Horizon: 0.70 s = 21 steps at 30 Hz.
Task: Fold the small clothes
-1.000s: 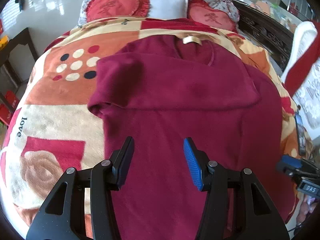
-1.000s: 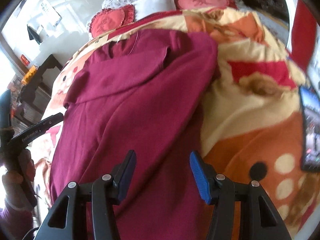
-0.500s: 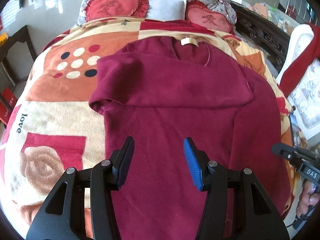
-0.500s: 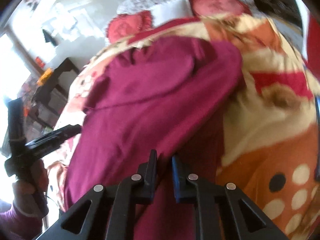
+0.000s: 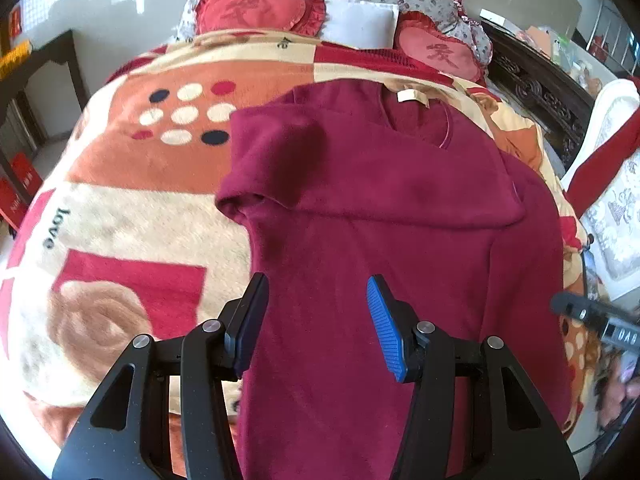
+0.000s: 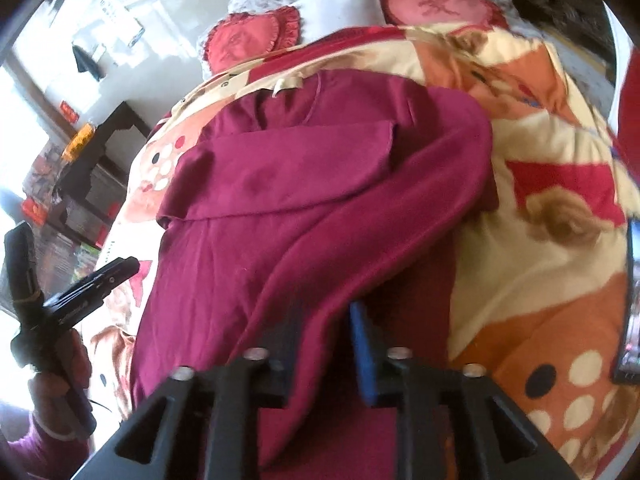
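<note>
Both claws hang over a dark red sweater (image 5: 360, 208) spread on a bed. Left claw (image 5: 316, 320) stands about half open above the lower body of the garment, its black and blue fingers (image 5: 384, 332) clear of the cloth and gripping nothing. Right claw (image 6: 324, 344) has just been opening after a near-close; its jaws now stand narrowly apart with a raised ridge of the sweater's right-side fabric between them, though motion blur makes it impossible to tell whether the pads press the cloth. The sweater lies face up on a patterned orange, cream and red blanket (image 5: 132, 208), neckline and its pale label (image 5: 412, 96) toward the head of the bed. One sleeve is folded across the chest, and the other runs down along the garment's right side. Two red heart-shaped cushions (image 5: 256, 10) and a white pillow (image 5: 356, 24) sit beyond the collar. In the right wrist view, a hand (image 6: 60, 380) in a purple sleeve grips the left tool's handle beside the bed.
</note>
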Available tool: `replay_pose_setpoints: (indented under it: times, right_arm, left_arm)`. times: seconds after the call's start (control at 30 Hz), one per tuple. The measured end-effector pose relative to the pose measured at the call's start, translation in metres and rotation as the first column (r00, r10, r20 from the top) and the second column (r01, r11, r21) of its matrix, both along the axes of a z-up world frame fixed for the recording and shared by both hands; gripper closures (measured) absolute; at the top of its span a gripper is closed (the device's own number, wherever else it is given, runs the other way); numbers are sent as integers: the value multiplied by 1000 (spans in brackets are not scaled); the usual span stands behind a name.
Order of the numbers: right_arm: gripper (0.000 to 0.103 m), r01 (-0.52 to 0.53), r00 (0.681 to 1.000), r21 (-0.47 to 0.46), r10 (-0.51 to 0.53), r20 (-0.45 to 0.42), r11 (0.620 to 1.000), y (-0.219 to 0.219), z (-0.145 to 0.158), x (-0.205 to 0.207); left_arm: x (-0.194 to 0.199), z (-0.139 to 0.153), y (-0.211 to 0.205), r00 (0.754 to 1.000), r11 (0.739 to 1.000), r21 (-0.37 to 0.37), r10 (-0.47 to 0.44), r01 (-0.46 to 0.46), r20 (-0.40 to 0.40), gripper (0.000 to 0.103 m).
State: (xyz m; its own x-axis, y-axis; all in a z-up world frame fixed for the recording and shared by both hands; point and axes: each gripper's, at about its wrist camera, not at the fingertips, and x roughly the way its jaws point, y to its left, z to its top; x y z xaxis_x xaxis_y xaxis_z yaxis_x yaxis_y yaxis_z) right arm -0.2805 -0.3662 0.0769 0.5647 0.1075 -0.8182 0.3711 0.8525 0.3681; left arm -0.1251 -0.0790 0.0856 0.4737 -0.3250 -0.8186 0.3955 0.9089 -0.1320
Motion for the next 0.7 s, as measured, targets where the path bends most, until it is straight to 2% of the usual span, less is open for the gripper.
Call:
replay_pose_setpoints:
  times: [0.03, 0.17, 0.27, 0.33, 0.4, 0.43, 0.57, 0.7]
  right_arm:
    - [61, 2, 1000, 21, -2, -15, 1000, -1, -5, 0]
    - [61, -4, 999, 59, 6, -50, 998, 5, -17, -1]
    - [62, -16, 999, 69, 18, -37, 998, 11, -22, -7]
    - [80, -52, 998, 37, 54, -33, 998, 18, -23, -7]
    - [90, -83, 996, -3, 83, -12, 997, 24, -14, -2]
    - [91, -90, 996, -7, 90, 13, 996, 25, -7, 3]
    - [92, -138, 986, -65, 143, 86, 988, 29, 24, 45]
    - [92, -173, 979, -86, 181, 93, 981, 34, 23, 107]
  left_arm:
    - [0, -1, -1, 1000, 1000, -4, -1, 1, -6, 52]
    - [-7, 0, -5, 1000, 1000, 7, -22, 22, 8, 52]
    - [-7, -1, -6, 1000, 1000, 8, -27, 27, 10, 52]
    - [-5, -1, -6, 1000, 1000, -3, -25, 25, 1, 52]
    - [-3, -1, -3, 1000, 1000, -19, -20, 20, -12, 52]
    - [-2, -1, -2, 1000, 1000, -25, -18, 18, -15, 52]
    - [0, 6, 8, 1000, 997, -77, -12, 12, -7, 52]
    - [2, 11, 14, 999, 988, -152, -39, 34, -29, 50]
